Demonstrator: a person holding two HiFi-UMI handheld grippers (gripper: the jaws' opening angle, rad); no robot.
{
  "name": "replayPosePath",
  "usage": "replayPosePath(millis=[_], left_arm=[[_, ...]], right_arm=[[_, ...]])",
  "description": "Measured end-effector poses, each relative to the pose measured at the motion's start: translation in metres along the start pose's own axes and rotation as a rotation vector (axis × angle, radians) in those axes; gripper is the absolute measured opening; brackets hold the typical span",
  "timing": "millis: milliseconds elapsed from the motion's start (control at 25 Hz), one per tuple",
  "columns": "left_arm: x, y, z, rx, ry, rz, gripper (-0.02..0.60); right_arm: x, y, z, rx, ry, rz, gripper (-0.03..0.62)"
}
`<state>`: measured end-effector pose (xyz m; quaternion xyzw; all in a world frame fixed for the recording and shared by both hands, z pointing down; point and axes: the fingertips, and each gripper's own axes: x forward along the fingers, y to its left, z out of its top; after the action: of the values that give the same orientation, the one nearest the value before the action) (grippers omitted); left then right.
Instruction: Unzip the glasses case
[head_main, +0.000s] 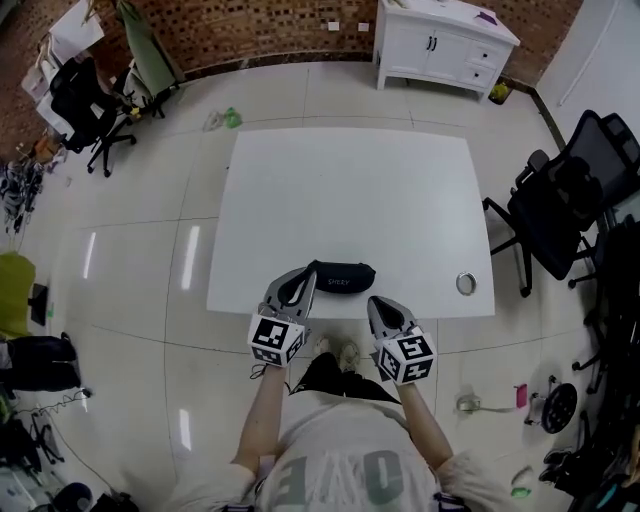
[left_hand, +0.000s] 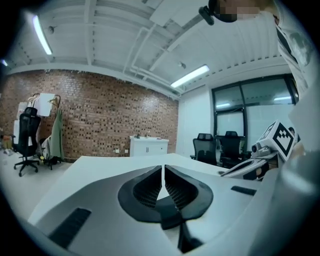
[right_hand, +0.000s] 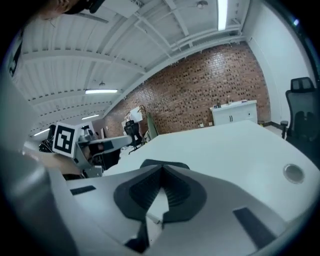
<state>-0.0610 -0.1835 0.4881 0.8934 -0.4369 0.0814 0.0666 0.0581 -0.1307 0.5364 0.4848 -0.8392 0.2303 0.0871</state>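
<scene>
A black zipped glasses case lies on the white table, close to its front edge. My left gripper is shut, and its tips are at the case's left end. In the left gripper view the jaws are pressed together with nothing between them, and the case is hidden below them. My right gripper is also shut and sits just in front of the table edge, below the case's right end. In the right gripper view a dark strip of the case shows just past the closed tips.
A small metal ring lies near the table's front right corner, also seen as the ring. Black office chairs stand right of the table. A white cabinet is against the brick wall, and another chair is far left.
</scene>
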Motion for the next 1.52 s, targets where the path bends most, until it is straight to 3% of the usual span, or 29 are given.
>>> replayPosePath(millis=[120,200,280,440,600,800,1000,1200,1520], left_arm=[[0.025,0.017,-0.009,0.036,0.076,-0.026,-0.002],[0.037,0.021,-0.021,0.072,0.152,-0.082,0.002],[0.043,0.02,-0.033,0.124,0.239,-0.16,0.057],[0.052,0.022,-0.053,0.179,0.352,-0.257,0.055],[0.059,0.026,-0.068,0.119,0.421,-0.307,0.054],[0.062,0.025,-0.074,0.021,0.451,-0.319,0.054],[0.058,0.043,-0.077,0.097,0.504,-0.298,0.055],[0.056,0.056,-0.092,0.012,0.571,-0.319,0.054],[0.048,0.034,-0.102,0.019,0.618,-0.398,0.054]], right_arm=[[0.024,-0.012,-0.021,0.016,0.119,0.017,0.008],[0.036,-0.017,-0.033,0.01,0.196,0.021,0.051],[0.044,-0.018,-0.045,-0.001,0.278,0.032,0.07],[0.055,-0.012,-0.059,-0.026,0.393,0.06,0.073],[0.071,-0.018,-0.047,-0.027,0.377,0.037,0.072],[0.092,-0.037,-0.025,-0.025,0.342,0.025,0.072],[0.117,-0.041,-0.005,-0.087,0.329,0.045,0.072],[0.122,-0.03,-0.009,-0.099,0.359,0.082,0.072],[0.138,-0.031,-0.006,-0.121,0.36,0.094,0.072]])
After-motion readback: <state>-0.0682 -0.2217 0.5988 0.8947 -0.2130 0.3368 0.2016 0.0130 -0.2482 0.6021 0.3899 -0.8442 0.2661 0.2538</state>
